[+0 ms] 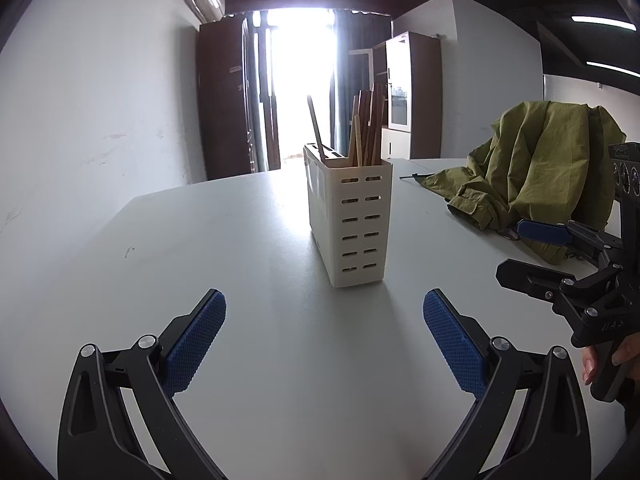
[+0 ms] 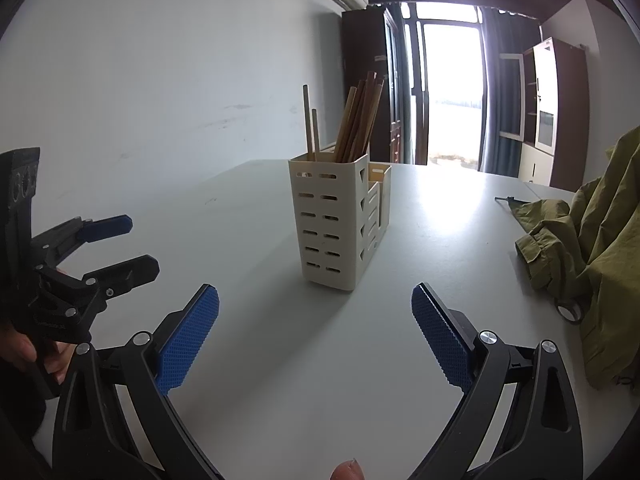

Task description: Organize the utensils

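Note:
A cream slotted utensil holder (image 1: 352, 220) (image 2: 336, 224) stands upright on the white table (image 1: 240, 264) (image 2: 420, 240). Several wooden chopsticks (image 1: 366, 128) (image 2: 356, 120) stick up out of it. My left gripper (image 1: 324, 308) is open just short of the holder, nothing between its blue pads. My right gripper (image 2: 316, 302) is also open and empty, facing the holder from its other side. Each gripper shows in the other's view: the right gripper (image 1: 516, 250) at the right edge, the left gripper (image 2: 140, 240) at the left edge, both held by a hand.
An olive green jacket (image 1: 540, 168) (image 2: 592, 248) lies heaped on the table to the right of the holder. A thin dark item (image 1: 414, 176) (image 2: 506, 199) lies by the jacket's far edge. A white wall bounds the table's left side; cabinets and a bright doorway stand behind.

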Tool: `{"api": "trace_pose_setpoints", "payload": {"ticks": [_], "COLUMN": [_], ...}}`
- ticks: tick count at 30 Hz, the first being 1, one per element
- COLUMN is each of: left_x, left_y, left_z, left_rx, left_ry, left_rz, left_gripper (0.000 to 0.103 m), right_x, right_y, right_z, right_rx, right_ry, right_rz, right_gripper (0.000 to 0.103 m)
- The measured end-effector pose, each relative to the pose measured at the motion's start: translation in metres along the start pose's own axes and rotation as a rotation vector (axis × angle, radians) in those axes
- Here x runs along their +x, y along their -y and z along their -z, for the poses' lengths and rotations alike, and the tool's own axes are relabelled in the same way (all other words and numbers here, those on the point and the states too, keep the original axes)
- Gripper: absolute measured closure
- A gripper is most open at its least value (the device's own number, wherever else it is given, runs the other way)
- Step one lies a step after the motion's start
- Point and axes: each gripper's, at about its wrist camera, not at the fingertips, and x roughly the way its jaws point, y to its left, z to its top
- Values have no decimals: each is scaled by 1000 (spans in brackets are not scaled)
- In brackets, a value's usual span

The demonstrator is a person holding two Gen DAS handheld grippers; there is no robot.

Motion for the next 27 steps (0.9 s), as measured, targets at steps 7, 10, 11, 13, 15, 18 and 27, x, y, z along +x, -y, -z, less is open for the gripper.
{"api": "trace_pose_setpoints", "payload": {"ticks": [7, 10, 11, 13, 15, 18, 27], "left_x": [0, -1, -1, -1, -2, -3, -1], "left_y": [2, 3, 4, 4, 4, 5, 5], "left_z": [0, 0, 0, 0, 0, -1, -1], "left_rx": [3, 5, 6, 3, 2, 3, -1], "left_ry": [0, 3, 3, 3, 5, 9, 1], "left_rz": [8, 12, 11, 12, 10, 9, 24], "left_gripper": [6, 6, 6, 6, 6, 6, 6], "right_x": [2, 1, 2, 2, 2, 2, 4], "right_y": [-4, -6, -6, -6, -6, -7, -10], "right_z": [1, 1, 1, 2, 2, 2, 2], "right_rx": [-13, -18, -20, -21, -20, -20, -27], "right_ry": [-11, -11, -11, -11, -12, -13, -22], "right_rz": [-9, -11, -11, -11, -12, -13, -32], "right_gripper": [5, 5, 5, 5, 5, 5, 5]}}
